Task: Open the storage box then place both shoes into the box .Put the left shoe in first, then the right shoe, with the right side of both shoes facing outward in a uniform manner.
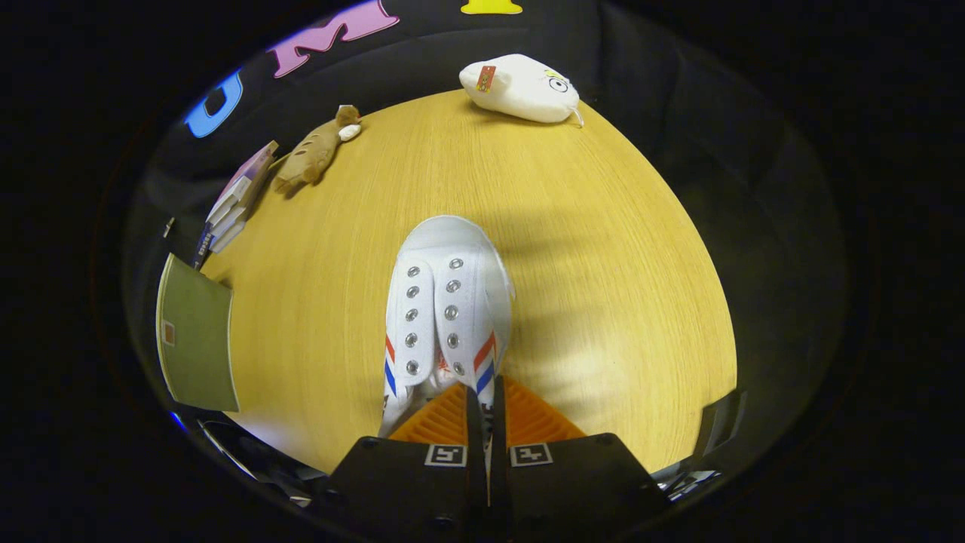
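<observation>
Gripper view, gripper [482,403] fingers clamped on white shoe [446,302], above table [603,264]

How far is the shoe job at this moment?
In hand: the gripper is shut on the heel side of a white shoe, toe pointing away, above the wooden table. Left: getting this shoe into the box. Which shoe it is, I cannot tell.

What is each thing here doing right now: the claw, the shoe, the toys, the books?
Claw: shut on the white canvas shoe, fingers nearly together.
White canvas shoe with red and blue stripes: gripped at its rear part, unlaced, toe pointing away.
White plush toy: lying on the round wooden table.
Brown plush toy: lying flat.
Stack of books: closed.
Green book: closed, flat.
</observation>
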A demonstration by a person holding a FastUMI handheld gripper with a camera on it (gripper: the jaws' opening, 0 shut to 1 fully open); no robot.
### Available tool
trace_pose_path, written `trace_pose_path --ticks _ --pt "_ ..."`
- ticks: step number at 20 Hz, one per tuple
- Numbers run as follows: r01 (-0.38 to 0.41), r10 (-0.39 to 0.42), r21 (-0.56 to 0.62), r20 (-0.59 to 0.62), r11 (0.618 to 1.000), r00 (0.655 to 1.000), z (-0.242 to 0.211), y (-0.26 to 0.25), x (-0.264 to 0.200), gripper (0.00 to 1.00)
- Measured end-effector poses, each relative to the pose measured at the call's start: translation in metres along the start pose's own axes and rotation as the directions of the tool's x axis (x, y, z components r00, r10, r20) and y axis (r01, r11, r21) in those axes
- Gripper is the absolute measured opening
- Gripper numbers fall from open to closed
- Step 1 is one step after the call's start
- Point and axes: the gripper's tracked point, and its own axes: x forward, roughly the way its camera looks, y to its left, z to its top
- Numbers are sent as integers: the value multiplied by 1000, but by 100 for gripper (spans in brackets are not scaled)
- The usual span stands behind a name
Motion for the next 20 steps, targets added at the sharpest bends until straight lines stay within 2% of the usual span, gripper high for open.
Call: trace_pose_path --ticks 6,14,20 --pt "-2 2 3 57 1000 998 8 57 -31 6" --pt "-108 101 40 148 993 984 37 192 -97 6" --pt "-214 214 -21 173 977 961 41 313 -129 6"
